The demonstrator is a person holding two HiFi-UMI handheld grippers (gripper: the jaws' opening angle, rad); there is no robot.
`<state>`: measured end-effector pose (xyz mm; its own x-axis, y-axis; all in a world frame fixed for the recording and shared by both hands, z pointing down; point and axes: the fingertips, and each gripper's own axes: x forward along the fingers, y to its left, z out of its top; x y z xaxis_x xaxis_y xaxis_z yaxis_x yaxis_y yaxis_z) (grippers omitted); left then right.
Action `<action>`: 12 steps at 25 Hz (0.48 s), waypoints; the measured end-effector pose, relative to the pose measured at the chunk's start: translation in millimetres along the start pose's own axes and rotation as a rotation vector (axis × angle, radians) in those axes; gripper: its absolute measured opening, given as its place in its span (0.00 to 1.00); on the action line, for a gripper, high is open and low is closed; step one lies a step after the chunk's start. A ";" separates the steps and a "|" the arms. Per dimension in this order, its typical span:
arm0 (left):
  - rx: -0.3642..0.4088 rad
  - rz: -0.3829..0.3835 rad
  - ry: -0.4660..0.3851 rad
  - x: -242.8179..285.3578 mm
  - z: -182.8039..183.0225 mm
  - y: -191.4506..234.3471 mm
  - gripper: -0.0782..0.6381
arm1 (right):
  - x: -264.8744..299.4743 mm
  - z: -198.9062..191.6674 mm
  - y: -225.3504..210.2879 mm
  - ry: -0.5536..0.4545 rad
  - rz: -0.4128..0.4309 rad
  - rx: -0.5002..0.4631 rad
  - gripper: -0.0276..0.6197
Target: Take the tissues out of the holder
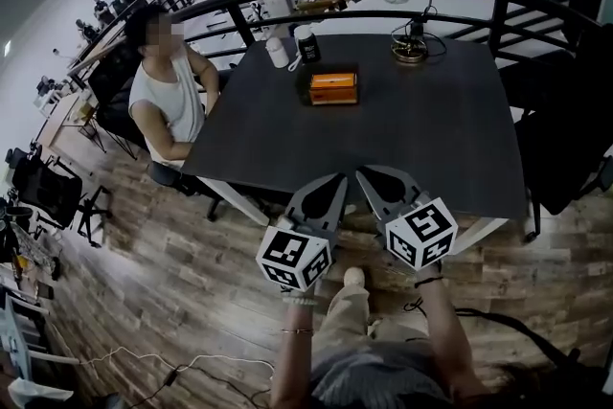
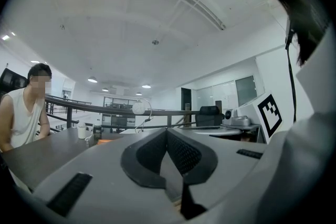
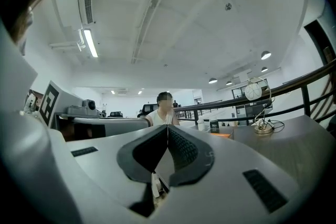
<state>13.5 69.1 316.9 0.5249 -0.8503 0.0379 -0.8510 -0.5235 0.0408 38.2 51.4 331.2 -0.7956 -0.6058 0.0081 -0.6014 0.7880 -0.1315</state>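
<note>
Tissue holder (image 1: 332, 87), orange, sits toward the table's (image 1: 431, 139) far side, whole only in the head view; my gripper views catch just an orange sliver. My left gripper (image 1: 335, 179) and right gripper (image 1: 367, 175) hang at the table's near edge, jaws pressed together on nothing, bare tabletop ahead.

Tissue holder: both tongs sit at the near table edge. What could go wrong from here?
Both left tongs and right tongs are shut and far from the tissue holder, so a long reach could land off-centre. The white cup and dark container stand just beyond it; overshooting might knock them.
</note>
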 end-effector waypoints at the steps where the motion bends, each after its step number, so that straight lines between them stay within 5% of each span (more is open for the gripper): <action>1: 0.002 -0.004 -0.001 5.1 0.0 5.2 0.12 | 5.9 -0.2 -3.9 0.002 0.002 -0.001 0.06; 12: 0.015 -0.065 -0.020 69.3 19.9 86.0 0.12 | 92.4 23.4 -55.4 -0.007 -0.029 -0.022 0.06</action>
<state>-23.6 -35.9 303.2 0.5786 -0.8155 0.0154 -0.8155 -0.5781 0.0273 -0.3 -50.8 316.1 -0.7775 -0.6289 0.0044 -0.6255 0.7725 -0.1091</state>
